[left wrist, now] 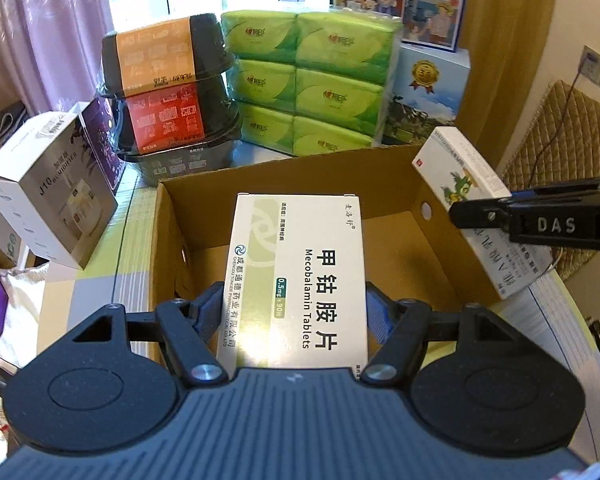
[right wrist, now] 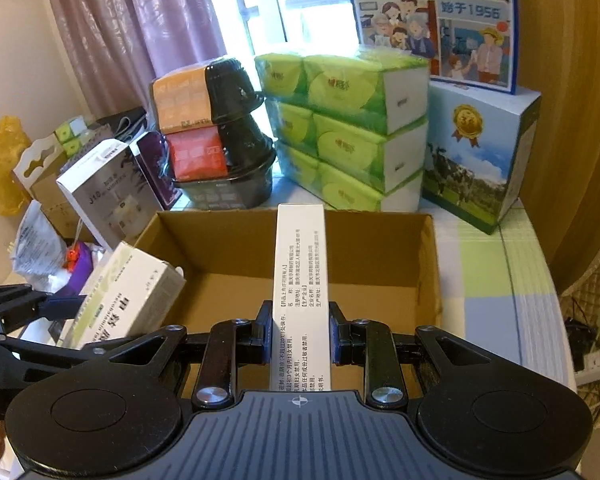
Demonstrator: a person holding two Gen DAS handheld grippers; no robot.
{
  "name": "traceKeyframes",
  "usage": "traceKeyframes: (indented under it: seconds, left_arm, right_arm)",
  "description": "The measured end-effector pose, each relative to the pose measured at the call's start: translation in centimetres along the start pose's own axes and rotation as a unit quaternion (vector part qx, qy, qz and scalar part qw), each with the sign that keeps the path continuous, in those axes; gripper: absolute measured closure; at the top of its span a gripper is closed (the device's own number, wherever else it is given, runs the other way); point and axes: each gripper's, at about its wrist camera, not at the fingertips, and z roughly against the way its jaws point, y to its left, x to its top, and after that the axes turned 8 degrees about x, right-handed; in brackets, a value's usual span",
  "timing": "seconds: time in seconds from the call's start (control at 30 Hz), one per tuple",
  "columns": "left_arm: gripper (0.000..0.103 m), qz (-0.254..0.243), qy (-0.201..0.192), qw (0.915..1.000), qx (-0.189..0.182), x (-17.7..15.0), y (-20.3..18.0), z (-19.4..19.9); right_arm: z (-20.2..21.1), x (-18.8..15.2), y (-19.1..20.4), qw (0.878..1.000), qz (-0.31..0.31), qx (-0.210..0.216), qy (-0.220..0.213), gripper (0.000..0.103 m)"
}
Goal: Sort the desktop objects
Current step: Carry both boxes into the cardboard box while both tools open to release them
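My left gripper [left wrist: 296, 312] is shut on a white-and-green Mecobalamin tablets box [left wrist: 300, 276], held flat over the open cardboard box [left wrist: 380, 176]. That tablets box [right wrist: 128, 300] also shows at the left of the right wrist view, with the left gripper's fingers [right wrist: 28, 308] on it. My right gripper [right wrist: 299, 332] is shut on a narrow white medicine box [right wrist: 300, 280], held edge-up above the same cardboard box [right wrist: 236, 240]. In the left wrist view that white medicine box [left wrist: 472, 196] hangs at the right rim, with the right gripper's finger [left wrist: 540, 220] across it. The cardboard box's floor looks bare.
Behind the cardboard box stand stacked black food bowls [left wrist: 168, 92], a green tissue pack [left wrist: 312, 80] and blue milk cartons [right wrist: 480, 152]. A humidifier box [left wrist: 52, 188] and a purple box [left wrist: 100, 140] sit at the left. Checked tablecloth [right wrist: 492, 272] runs to the right table edge.
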Motion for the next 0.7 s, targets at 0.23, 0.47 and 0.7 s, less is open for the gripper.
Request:
traceKeyframes:
  seconds: [0.23, 0.47, 0.7]
  left_arm:
    - [0.035, 0.043, 0.008, 0.9990, -0.014, 0.8, 0.6, -2.4]
    - [0.035, 0.053, -0.007, 0.9986, -0.006, -0.1, 1.3, -2.2]
    - [0.032, 0.050, -0.013, 0.9986, -0.012, -0.8, 1.2, -0.8]
  right_arm:
    - [-2.7, 0.0, 0.0, 1.000, -0.004, 0.002, 0.010, 0.080]
    - [-3.7, -0.9, -0.5, 1.000, -0.006, 0.000, 0.012, 0.080]
    - [-2.2, -0.7, -1.3, 0.999, -0.025, 0.010, -0.041, 0.028]
